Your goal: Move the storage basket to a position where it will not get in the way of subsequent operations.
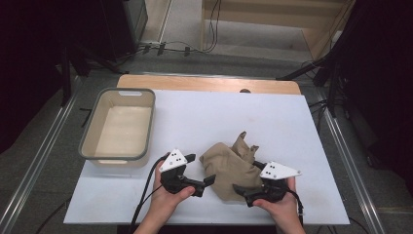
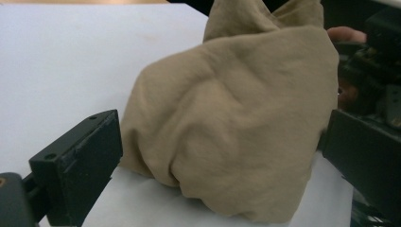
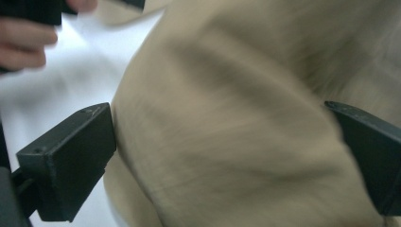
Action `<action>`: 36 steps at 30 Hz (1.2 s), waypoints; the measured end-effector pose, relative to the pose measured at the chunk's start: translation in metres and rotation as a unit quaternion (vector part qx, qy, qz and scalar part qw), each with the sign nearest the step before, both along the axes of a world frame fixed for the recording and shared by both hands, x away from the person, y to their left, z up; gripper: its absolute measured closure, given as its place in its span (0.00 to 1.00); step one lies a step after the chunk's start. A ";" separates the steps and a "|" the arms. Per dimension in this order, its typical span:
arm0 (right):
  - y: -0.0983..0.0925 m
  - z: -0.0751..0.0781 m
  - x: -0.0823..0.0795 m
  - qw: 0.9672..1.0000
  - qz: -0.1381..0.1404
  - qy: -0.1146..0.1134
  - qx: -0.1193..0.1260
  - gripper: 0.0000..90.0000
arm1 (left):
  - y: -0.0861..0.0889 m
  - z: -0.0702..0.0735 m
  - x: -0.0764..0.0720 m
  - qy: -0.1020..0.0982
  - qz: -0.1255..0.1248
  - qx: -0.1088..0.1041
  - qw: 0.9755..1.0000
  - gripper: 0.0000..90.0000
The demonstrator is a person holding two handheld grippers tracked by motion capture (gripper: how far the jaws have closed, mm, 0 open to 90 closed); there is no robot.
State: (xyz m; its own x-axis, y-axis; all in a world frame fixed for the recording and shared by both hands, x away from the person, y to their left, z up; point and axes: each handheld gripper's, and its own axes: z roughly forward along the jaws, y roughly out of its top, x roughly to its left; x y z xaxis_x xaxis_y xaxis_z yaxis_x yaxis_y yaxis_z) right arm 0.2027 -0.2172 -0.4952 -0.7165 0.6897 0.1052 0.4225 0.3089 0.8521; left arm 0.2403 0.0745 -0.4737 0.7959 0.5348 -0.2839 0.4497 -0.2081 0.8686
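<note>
A crumpled tan cloth (image 1: 231,168) lies in a heap on the white table sheet (image 1: 219,117), near the front edge. My left gripper (image 1: 200,169) is at the cloth's left side and stands open. In the left gripper view the cloth (image 2: 227,127) bulges between the two wide-apart jaws of the left gripper (image 2: 222,161). My right gripper (image 1: 248,178) is at the cloth's right front, also open. In the right gripper view, blurred tan fabric (image 3: 246,118) sits in the gap of the right gripper (image 3: 220,156); the jaws straddle it without pinching.
A beige bin with a grey rim (image 1: 85,146) stands empty at the table's left. A wooden strip (image 1: 209,83) runs along the far edge. Cables and dark stands lie on the floor beyond. Bare white sheet stretches behind and right of the cloth.
</note>
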 end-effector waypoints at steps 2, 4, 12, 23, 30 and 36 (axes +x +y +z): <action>0.005 -0.005 -0.001 1.000 -0.002 -0.003 -0.014 0.04 | -0.002 -0.002 -0.001 0.002 -0.003 0.003 1.000 0.00; 0.010 -0.008 -0.002 0.999 -0.009 -0.007 -0.030 0.08 | -0.002 -0.003 -0.001 0.003 -0.006 0.003 1.000 0.00; 0.000 -0.007 0.002 0.999 -0.017 0.018 -0.020 0.53 | 0.001 -0.004 -0.002 0.010 -0.002 0.000 1.000 0.00; -0.033 0.017 -0.001 0.996 -0.083 -0.022 -0.003 0.83 | 0.005 -0.001 -0.003 0.005 0.003 0.000 1.000 0.00; -0.077 0.036 -0.011 0.974 -0.214 -0.078 0.000 0.83 | 0.002 -0.001 -0.007 -0.004 -0.002 0.006 1.000 0.00; -0.082 0.014 -0.006 0.961 -0.267 -0.070 -0.022 0.82 | -0.001 -0.001 -0.008 -0.003 -0.005 0.006 1.000 0.00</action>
State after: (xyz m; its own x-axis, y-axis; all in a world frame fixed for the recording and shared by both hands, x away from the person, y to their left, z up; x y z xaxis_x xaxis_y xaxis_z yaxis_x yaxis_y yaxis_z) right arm 0.1967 -0.2988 -0.4813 -0.2650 0.9642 -0.0048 0.4135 0.1181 0.9028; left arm 0.2324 0.0735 -0.4750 0.8028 0.5303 -0.2724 0.4421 -0.2230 0.8688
